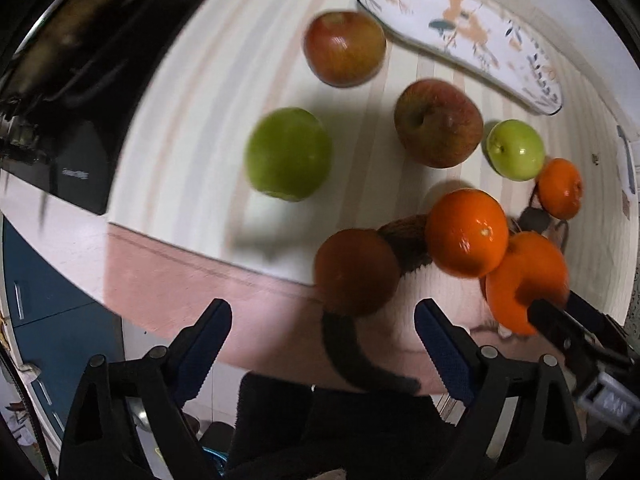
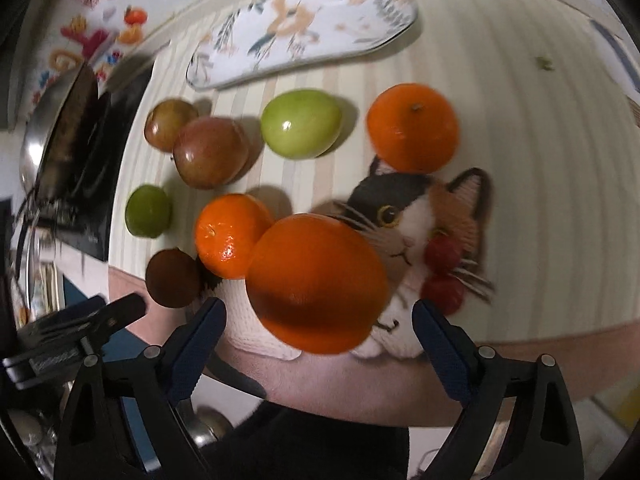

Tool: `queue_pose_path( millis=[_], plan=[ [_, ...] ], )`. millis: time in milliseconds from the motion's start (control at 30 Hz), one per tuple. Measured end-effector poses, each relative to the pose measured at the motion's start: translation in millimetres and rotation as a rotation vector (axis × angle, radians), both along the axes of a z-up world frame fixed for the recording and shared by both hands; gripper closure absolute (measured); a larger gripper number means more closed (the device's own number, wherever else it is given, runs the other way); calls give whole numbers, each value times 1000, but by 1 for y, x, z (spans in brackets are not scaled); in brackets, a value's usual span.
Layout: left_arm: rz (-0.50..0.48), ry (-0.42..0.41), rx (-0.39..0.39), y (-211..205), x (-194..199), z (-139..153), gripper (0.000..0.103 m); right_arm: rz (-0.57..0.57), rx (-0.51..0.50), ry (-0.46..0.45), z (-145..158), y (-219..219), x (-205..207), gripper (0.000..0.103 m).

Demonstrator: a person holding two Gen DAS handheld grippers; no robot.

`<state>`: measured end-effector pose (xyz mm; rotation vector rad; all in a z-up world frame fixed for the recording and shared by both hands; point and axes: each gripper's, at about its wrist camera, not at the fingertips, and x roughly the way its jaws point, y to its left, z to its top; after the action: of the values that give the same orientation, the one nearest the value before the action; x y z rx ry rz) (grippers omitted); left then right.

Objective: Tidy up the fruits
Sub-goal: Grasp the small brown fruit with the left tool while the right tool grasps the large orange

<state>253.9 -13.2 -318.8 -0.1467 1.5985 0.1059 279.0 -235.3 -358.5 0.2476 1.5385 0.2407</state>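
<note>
Fruit lies on a striped cat-pattern mat [image 2: 520, 80]: two red apples [image 1: 344, 48] [image 1: 438, 122], two green apples [image 1: 288, 154] [image 1: 516, 150] and several oranges [image 1: 466, 232]. A long floral plate [image 1: 460, 28] lies at the back; it also shows in the right wrist view [image 2: 304, 28]. My left gripper [image 1: 324, 332] is open and empty, just short of a shaded orange [image 1: 356, 272]. My right gripper [image 2: 318, 328] is open, its jaws on either side of a big orange [image 2: 316, 284] without touching it. The right gripper's tip shows in the left wrist view [image 1: 560, 320] against that orange.
A black stove top [image 1: 72, 92] with a pan [image 2: 52, 120] lies left of the mat. The counter's pink front edge [image 1: 200, 280] runs just ahead of my grippers. Blue cabinet fronts [image 1: 52, 312] are below on the left.
</note>
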Motion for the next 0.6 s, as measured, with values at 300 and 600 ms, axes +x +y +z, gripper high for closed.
queue_pose_path(
  millis=[300, 600],
  plan=[
    [-19, 57, -20, -14, 13, -26, 43, 72, -16, 77, -28, 24, 12, 17],
    [-71, 23, -13, -20, 3, -29, 53, 65, -55, 94, -28, 35, 4, 18]
  ],
)
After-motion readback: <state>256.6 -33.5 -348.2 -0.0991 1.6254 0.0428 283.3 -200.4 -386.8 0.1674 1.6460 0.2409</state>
